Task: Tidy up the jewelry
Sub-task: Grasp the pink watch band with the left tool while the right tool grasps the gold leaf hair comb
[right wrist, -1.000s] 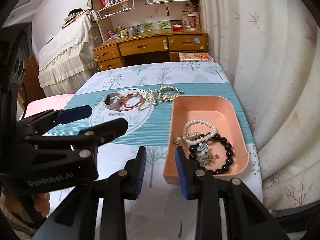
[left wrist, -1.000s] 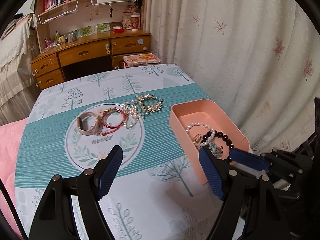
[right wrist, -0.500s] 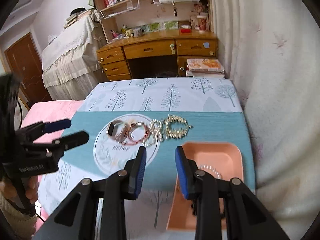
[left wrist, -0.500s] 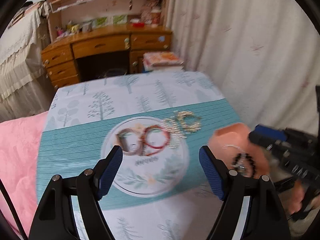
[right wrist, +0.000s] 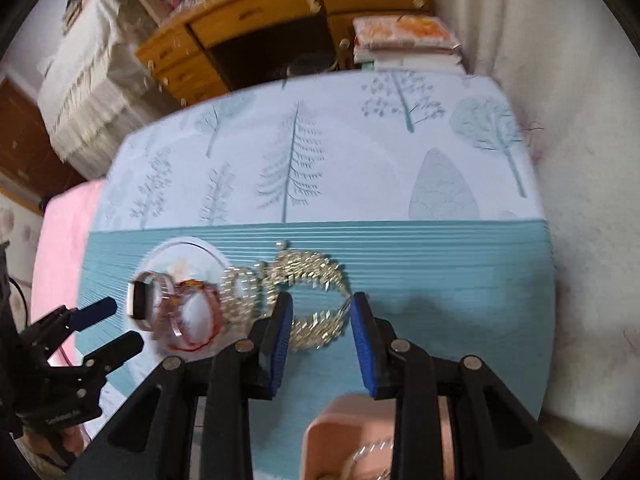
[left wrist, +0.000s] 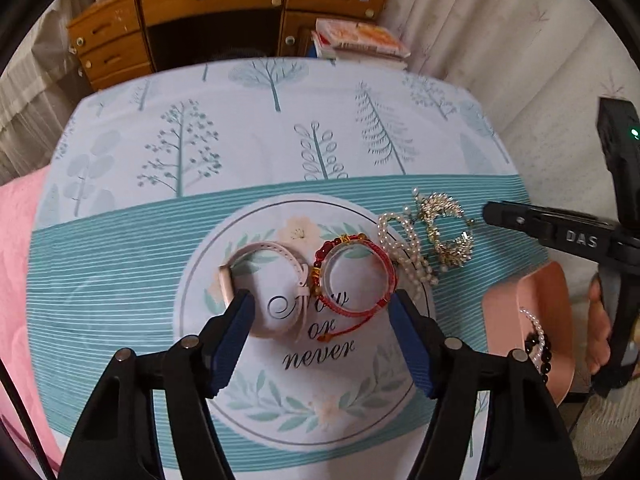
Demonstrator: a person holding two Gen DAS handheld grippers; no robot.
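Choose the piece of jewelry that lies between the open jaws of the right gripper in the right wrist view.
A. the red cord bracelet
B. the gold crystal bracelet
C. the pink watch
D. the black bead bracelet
B. In the right wrist view the right gripper has its jaws apart on either side of the gold crystal bracelet, not yet closed on it.

We count four pieces of jewelry lying loose in a row across the tablecloth's (left wrist: 248,148) teal band: one pink watch (left wrist: 266,280), one red cord bracelet (left wrist: 356,276), one pearl strand (left wrist: 404,248) and one gold beaded bracelet (left wrist: 448,228). One pink tray (left wrist: 504,308) sits at the right edge, holding one pearl bracelet (left wrist: 534,326) and one black bead bracelet (left wrist: 544,356). One stack of books (left wrist: 360,42) lies beyond the far edge.
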